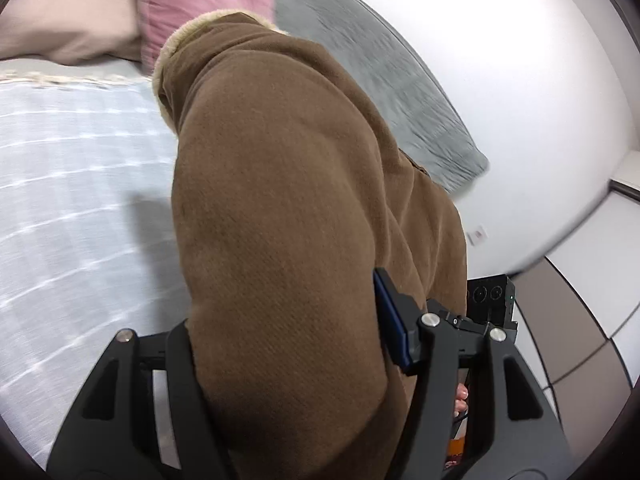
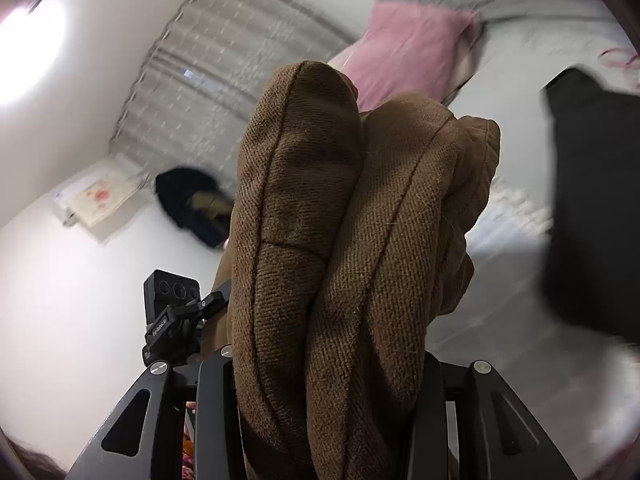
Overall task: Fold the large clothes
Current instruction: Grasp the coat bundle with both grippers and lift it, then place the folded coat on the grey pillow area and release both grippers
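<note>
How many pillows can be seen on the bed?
3: a pink pillow near the head of the bed, a beige pillow beside it, and a grey pillow against the wall. The brown coat may hide more.

We count one brown coat [image 1: 280, 200], one pink pillow [image 2: 404, 48], one beige pillow [image 1: 68, 20], one grey blanket [image 1: 380, 68] and two grippers.
</note>
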The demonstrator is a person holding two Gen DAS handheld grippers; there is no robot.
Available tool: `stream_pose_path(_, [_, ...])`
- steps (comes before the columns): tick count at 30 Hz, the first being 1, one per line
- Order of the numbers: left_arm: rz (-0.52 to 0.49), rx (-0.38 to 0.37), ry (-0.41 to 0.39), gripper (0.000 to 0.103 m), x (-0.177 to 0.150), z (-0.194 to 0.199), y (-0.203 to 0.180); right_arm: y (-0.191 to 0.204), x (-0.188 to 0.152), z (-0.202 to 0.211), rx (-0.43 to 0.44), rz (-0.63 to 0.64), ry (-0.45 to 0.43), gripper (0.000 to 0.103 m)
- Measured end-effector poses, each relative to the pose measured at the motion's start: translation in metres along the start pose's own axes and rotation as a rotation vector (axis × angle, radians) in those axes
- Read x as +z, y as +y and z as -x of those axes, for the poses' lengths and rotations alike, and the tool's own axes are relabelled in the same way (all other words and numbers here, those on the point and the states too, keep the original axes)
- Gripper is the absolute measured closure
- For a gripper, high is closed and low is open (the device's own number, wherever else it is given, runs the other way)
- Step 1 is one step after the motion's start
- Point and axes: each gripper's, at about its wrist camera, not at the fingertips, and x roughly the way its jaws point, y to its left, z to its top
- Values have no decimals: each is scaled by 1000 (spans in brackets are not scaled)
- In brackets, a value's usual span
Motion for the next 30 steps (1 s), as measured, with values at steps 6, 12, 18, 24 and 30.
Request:
stream_pose_path(6, [-26,-69,132,42,30,-108,-52,-37,25,91,-141,-59,-97,64])
stream_pose_path(12, [-55,-92,239,42,45,-198,-85,-100,59,141,-208,-155,-178,64])
stream_pose_path(18, [46,75,391,28,29,-285,-48,-186,68,146,-258,-293,-193,63])
stream_pose_path(24, [149,80,380,9,13,-280,-8,-242,50,121,-222,-407,-168,50])
stream_pose_path(30, [48,192,363,8,14,-238,-34,-229,55,143,-315,-413,-127,38])
